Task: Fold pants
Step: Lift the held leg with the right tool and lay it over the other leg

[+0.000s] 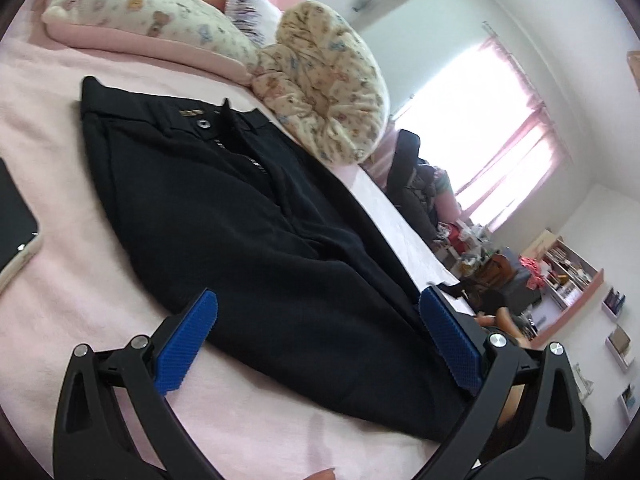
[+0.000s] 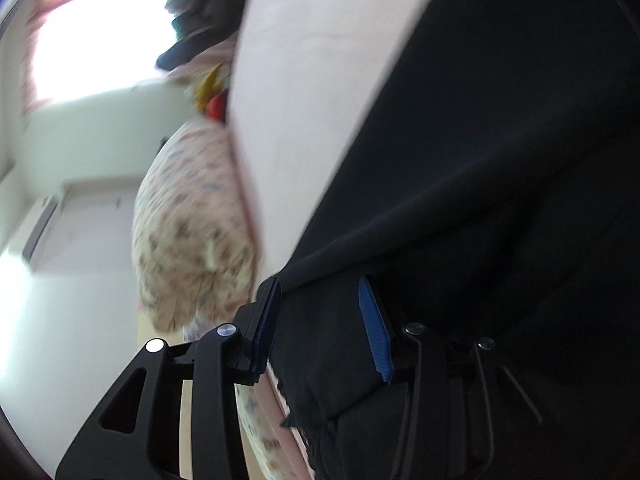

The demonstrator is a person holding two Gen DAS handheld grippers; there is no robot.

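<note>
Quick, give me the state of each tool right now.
Left tool: open, straddling the black pants, gripping nothing.
Right tool: partly open around pants fabric; grip cannot be told.

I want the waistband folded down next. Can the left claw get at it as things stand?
Probably yes. The left claw is open over the pants, and nothing lies across them up to the waistband; the pillow sits beside it.

No text that can be read.
The pants carry a small gold mark at the waistband, but it is too blurred to read.
</note>
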